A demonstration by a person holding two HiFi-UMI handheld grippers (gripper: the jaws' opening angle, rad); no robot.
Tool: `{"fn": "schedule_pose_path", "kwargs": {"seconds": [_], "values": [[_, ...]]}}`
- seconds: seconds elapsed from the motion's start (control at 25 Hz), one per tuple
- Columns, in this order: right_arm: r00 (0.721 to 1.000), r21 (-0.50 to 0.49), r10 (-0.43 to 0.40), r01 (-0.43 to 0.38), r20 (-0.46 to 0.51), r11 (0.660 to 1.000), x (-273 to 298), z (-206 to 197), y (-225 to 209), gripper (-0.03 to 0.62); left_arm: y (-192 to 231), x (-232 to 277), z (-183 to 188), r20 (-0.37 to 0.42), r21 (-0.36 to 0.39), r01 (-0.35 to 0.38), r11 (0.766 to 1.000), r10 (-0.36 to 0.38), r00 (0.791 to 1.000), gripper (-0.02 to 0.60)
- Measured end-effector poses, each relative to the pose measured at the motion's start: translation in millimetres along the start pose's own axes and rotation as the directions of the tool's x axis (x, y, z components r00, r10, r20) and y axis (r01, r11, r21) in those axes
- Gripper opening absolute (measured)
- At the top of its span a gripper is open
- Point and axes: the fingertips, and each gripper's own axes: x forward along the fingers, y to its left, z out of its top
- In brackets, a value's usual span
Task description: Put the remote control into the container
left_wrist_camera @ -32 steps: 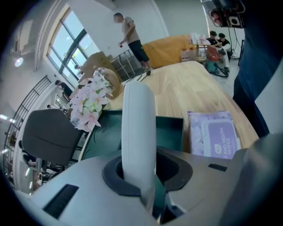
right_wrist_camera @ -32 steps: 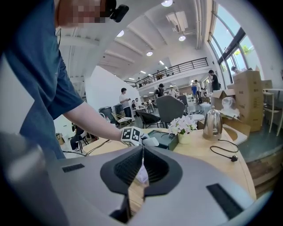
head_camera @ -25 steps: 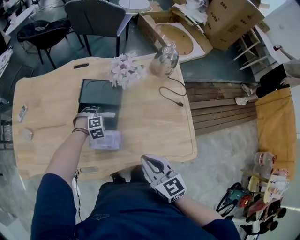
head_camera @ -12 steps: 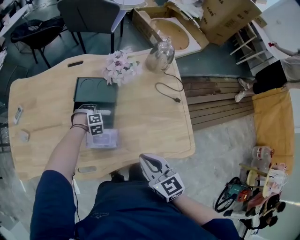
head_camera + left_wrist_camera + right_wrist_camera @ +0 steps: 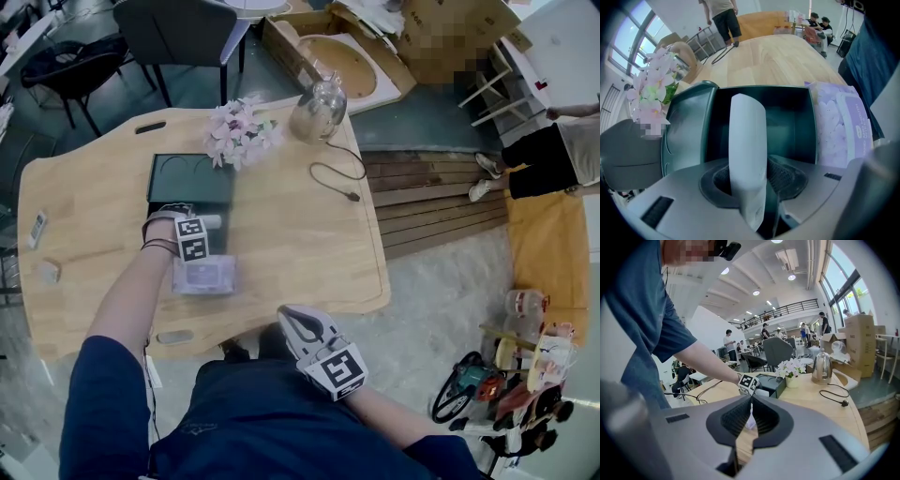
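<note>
The white remote control (image 5: 747, 140) stands on end between the jaws of my left gripper (image 5: 759, 178), right over the open dark green container (image 5: 787, 126). The jaws are opening: the remote leans on the left pad and a dark gap shows beside the right pad. In the head view the left gripper (image 5: 190, 221) hovers at the container's (image 5: 167, 192) near end, with the remote (image 5: 212, 222) poking out to the right. My right gripper (image 5: 289, 317) hangs off the table's front edge, close to my body. It is shut (image 5: 750, 420), with nothing in it.
A purple tissue pack (image 5: 204, 275) lies just in front of the container. Pink flowers (image 5: 239, 136), a glass kettle (image 5: 319, 112) and a loose black cable (image 5: 337, 178) sit at the table's far side. Two small items (image 5: 37, 228) lie near the left edge.
The left gripper has stayed over the container's near end with the remote between its jaws. The right gripper has kept its place in front of my body.
</note>
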Motion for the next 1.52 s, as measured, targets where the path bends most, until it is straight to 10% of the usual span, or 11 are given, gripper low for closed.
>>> {"fn": "schedule_pose_path", "kwargs": {"seconds": [0.56,1.04,1.52], "values": [[0.999,-0.025,0.018,-0.017,0.028,1.000,-12.1,10.5,6.2,0.020,-9.9,-35.2,-2.4,0.030,-0.045,0.011,0.999,-0.010,1.000,0.190],[0.992,-0.073,0.081,-0.075,0.091,0.995,-20.3,30.5,36.1,0.020,-32.9,-139.3,26.7,0.251,-0.238,-0.092,0.967,0.153,0.956,0.187],[0.983,-0.120,0.139,-0.124,0.118,0.985,-27.0,37.2,69.1,0.020,-111.3,-223.1,46.8,0.364,-0.513,-0.077,0.855,0.298,0.882,0.077]]}}
